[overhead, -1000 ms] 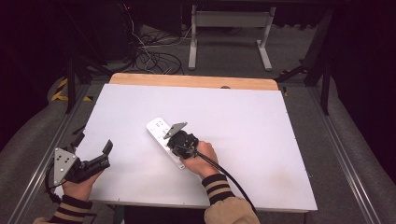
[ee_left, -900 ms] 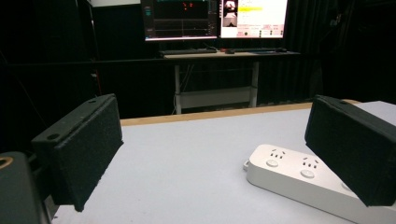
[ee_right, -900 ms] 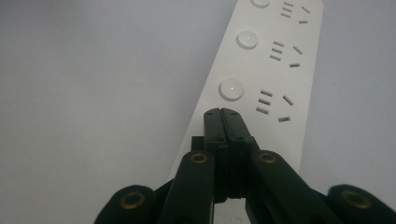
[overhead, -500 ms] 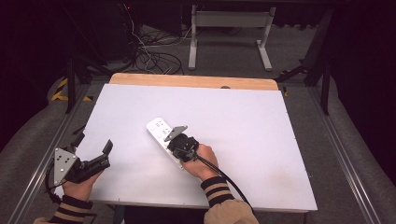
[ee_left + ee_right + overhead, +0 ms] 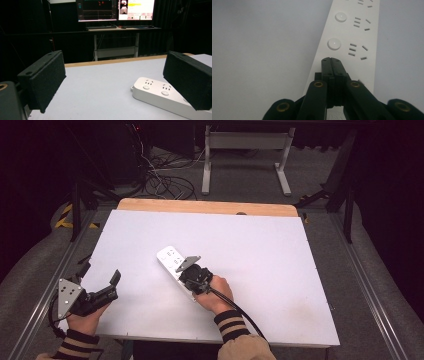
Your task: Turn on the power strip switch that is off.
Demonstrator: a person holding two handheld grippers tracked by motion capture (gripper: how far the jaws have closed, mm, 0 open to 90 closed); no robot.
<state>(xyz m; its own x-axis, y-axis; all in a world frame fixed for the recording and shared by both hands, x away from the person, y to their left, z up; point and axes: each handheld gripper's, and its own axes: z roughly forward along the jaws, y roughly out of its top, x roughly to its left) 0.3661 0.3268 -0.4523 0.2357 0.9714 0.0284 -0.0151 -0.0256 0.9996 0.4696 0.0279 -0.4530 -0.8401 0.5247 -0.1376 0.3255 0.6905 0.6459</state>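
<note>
A white power strip (image 5: pixel 170 257) lies slantwise near the middle of the white table (image 5: pixel 260 250). It has round buttons beside its sockets (image 5: pixel 352 32). My right gripper (image 5: pixel 186 271) is over the strip's near half. In the right gripper view its jaws are pressed together with nothing between them. The closed tip (image 5: pixel 333 62) sits just short of a round button (image 5: pixel 334 44); whether it touches the strip I cannot tell. My left gripper (image 5: pixel 99 274) is at the table's front left. Its two black pads (image 5: pixel 43 81) stand wide apart and empty, facing the strip (image 5: pixel 160 93).
A wooden strip (image 5: pixel 205 206) borders the table's far edge. Metal rails (image 5: pixel 367 285) run along both sides. Behind the table are tangled floor cables (image 5: pixel 165 180) and a desk frame (image 5: pixel 245 155) with lit monitors (image 5: pixel 115 10).
</note>
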